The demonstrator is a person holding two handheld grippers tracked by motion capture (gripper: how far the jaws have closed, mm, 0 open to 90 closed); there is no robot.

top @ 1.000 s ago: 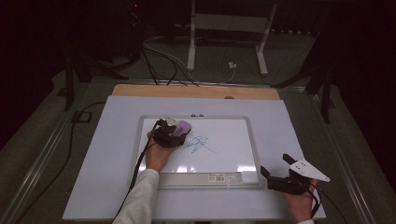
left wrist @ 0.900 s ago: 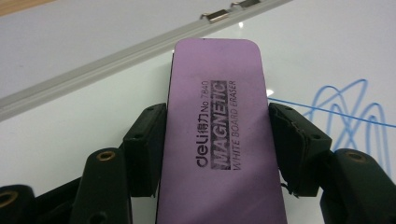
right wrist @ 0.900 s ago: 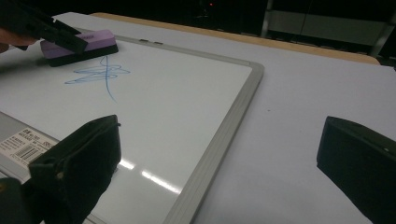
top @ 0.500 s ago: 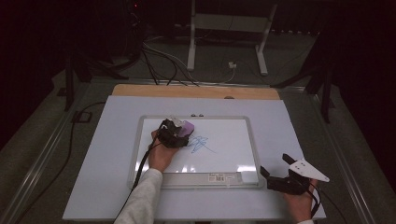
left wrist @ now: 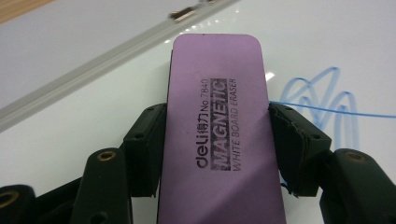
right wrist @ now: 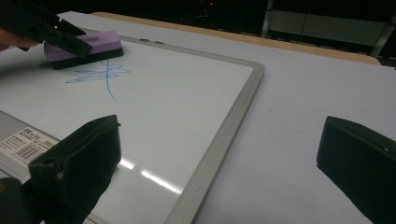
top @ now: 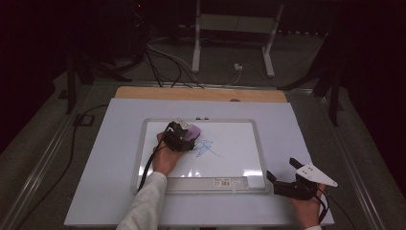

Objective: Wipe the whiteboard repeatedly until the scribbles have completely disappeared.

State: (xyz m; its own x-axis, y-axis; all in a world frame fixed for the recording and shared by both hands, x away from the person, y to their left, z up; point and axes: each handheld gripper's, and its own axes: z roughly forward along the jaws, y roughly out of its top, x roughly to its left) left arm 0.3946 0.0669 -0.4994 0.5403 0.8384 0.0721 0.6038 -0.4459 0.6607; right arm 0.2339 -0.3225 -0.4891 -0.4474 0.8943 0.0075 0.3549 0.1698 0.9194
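1. The left gripper sat left of centre in the high view, over the upper left part of the whiteboard; its fingers were clamped on the long sides of a purple eraser.
2. In the left gripper view the eraser ran up the middle of the frame, label upward, lying flat on the board.
3. A blue scribble lay at the centre of the board in the high view, just right of the eraser; in the left gripper view it showed at the right edge, beside the eraser.
4. The whiteboard lay flat on the pale desk, middle of the high view.
5. The right gripper was at the lower right of the high view, off the board's lower right corner; its fingers stood wide apart with nothing between them.
6. In the right gripper view the eraser appeared at the upper left, the scribble just below it.
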